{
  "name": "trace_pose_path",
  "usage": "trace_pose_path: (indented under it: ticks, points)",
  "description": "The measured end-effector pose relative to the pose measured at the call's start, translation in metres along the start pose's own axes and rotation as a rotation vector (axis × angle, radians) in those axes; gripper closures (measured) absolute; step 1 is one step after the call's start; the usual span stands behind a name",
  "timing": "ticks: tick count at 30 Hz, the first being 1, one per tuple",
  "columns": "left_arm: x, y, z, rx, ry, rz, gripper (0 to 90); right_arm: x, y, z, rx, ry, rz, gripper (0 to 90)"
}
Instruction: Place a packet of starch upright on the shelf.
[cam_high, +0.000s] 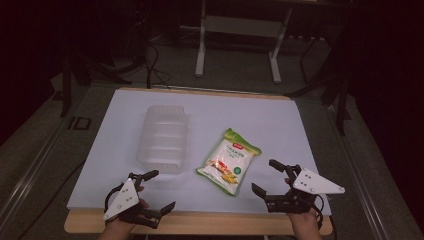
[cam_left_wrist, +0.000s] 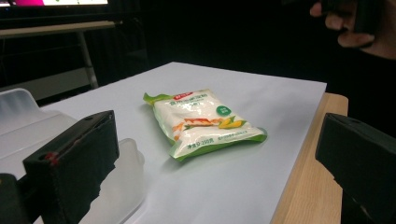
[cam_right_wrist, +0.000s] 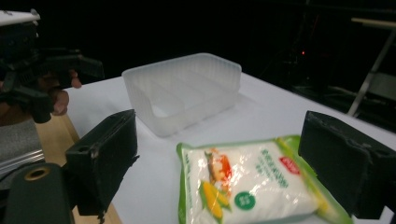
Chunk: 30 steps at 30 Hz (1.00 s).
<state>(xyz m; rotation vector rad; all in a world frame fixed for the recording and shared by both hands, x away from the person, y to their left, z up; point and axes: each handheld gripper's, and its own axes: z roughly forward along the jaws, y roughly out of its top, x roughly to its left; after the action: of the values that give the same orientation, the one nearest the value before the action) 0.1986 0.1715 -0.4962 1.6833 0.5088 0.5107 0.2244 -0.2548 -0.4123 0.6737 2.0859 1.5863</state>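
Note:
A green-edged food bag (cam_high: 229, 161) with corn pictured on it lies flat on the white sheet (cam_high: 210, 115); it also lies ahead of the jaws in the left gripper view (cam_left_wrist: 205, 123) and in the right gripper view (cam_right_wrist: 252, 186). A clear plastic container (cam_high: 163, 138) stands left of the bag, open side up (cam_right_wrist: 184, 91). My left gripper (cam_high: 161, 191) is open near the front edge, below the container. My right gripper (cam_high: 266, 177) is open just right of the bag, with nothing between its jaws.
The wooden table edge (cam_high: 200, 223) runs along the front under the sheet. Metal stand legs (cam_high: 237, 30) and cables sit on the dark floor behind the table. Bare sheet lies behind the bag and container.

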Motion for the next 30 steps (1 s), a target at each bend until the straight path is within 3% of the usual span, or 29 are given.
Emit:
trace_pose_path:
  ticks: [6, 13, 16, 19, 20, 22, 30]
  points:
    - [-0.001, 0.000, 0.001, 0.002, -0.002, 0.004, 0.0, -0.005, 0.017, -0.001, -0.050, 0.017, -0.007, 10.9]
    - [-0.001, 0.000, 0.001, 0.009, -0.004, 0.004, 0.0, -0.010, 0.034, 0.003, -0.097, -0.069, -0.008, 10.9]
    - [-0.001, 0.000, 0.001, 0.007, -0.005, 0.005, 0.0, -0.016, 0.040, 0.008, -0.086, -0.119, 0.012, 10.9]
    - [-0.001, 0.000, 0.001, 0.007, -0.004, 0.006, 0.0, -0.023, 0.044, 0.011, -0.102, -0.138, 0.018, 10.9]
    - [0.000, 0.000, 0.000, 0.007, -0.004, 0.006, 0.0, -0.025, 0.046, 0.012, -0.113, -0.124, 0.023, 11.0]
    - [0.000, 0.000, 0.001, 0.009, -0.003, 0.008, 0.0, -0.029, 0.048, 0.014, -0.114, -0.152, 0.017, 11.0]
    - [0.000, -0.001, 0.001, 0.015, -0.001, 0.013, 0.0, -0.044, 0.054, 0.026, -0.076, -0.131, 0.036, 11.0]
